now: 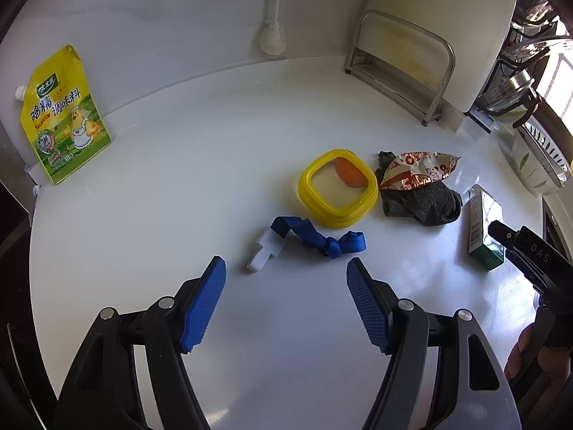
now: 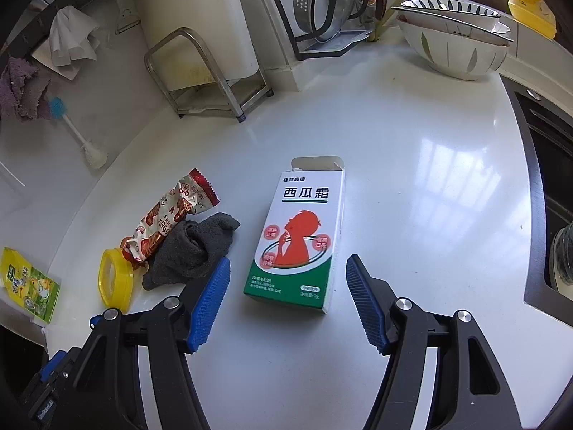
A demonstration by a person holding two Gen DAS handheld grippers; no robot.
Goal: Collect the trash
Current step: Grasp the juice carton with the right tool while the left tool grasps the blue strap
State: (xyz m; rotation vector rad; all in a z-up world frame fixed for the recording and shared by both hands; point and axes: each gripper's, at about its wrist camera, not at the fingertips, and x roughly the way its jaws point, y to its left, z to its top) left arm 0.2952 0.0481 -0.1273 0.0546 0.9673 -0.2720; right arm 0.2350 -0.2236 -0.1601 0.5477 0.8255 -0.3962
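1. your left gripper [image 1: 286,268] hangs over the white counter [image 1: 179,197] with its blue pads wide apart and nothing between them.
2. your right gripper [image 2: 288,268] is spread just as wide and also holds nothing; the near end of the medicine box [image 2: 297,240] lies flat in the gap between its pads, touching neither.
3. just ahead of your left gripper lies a knotted blue strap [image 1: 315,238] with a white clip [image 1: 263,251] on its left end.
4. behind the strap and near it sits a yellow lid [image 1: 338,188], with an orange piece [image 1: 350,172] resting on its far right corner.
5. the red and white snack wrapper [image 1: 415,172] lies partly on top of a grey sock [image 1: 422,200], right beside the lid.
6. from the right wrist view, the sock's near edge sits just beside your right gripper's left pad; whether they touch is not clear.
7. the box's far flap is open, and in the left wrist view the box stands right of the sock, partly covered by your right gripper's body.
8. a yellow seasoning pouch [image 1: 61,114] leans against the wall at the far left, well apart from the rest.
9. at the back stand a metal rack [image 1: 404,68] and a white brush [image 1: 272,36] hanging on the wall.
10. stacked bowls [image 2: 454,43] and a dish rack [image 2: 333,10] fill the far right of the counter, and a dark sink [image 2: 548,186] runs along the right edge.
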